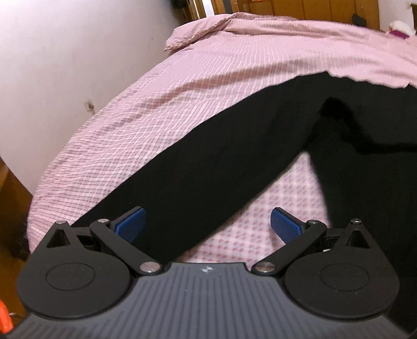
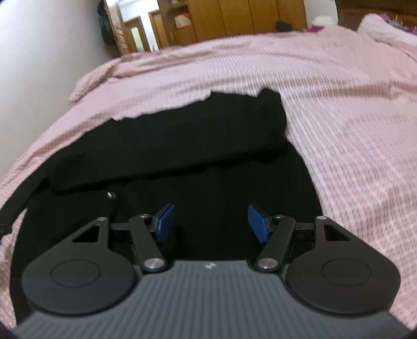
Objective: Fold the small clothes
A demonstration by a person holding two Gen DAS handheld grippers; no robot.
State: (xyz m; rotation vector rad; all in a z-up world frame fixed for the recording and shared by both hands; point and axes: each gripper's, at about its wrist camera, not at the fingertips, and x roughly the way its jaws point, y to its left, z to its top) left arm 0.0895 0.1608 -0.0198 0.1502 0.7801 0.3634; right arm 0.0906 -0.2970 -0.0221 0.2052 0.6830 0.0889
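Blackness swallowed most detail in your left wrist view: the black garment (image 1: 234,156) showed no seams or folds you could read, and its right part ran off the frame edge. One long sleeve or leg of it stretched from the upper right down toward your left gripper (image 1: 207,225), passing between the blue pads (image 1: 130,224) without either pad pressing on it; the jaws stood wide apart and gripped nothing. Whether that strip lay flat or was slightly lifted, you could not tell. Pink striped bedcover (image 1: 182,86) lay under it, with a flap of the cover (image 1: 365,73) folded over the garment's far edge. A white wall (image 1: 65,65) rose at the left, wooden furniture (image 1: 312,7) stood beyond the bed, and a small white and purple thing (image 1: 398,28) sat far off, too blurred to name.

Your right wrist view was smeared by motion, so the cover's weave blurred. Your right gripper (image 2: 211,223) hung over the garment's main body (image 2: 208,161), jaws parted, the blue pads (image 2: 165,221) clear of the cloth with nothing clamped. A thicker folded band of the garment (image 2: 169,146) crossed ahead of the fingers. A dark strap (image 2: 15,206) cut across the lower left, its ends out of frame. The cover lapped the garment's far edge here too. Wardrobe doors (image 2: 247,18) and a doorway (image 2: 135,34) stood behind the bed.
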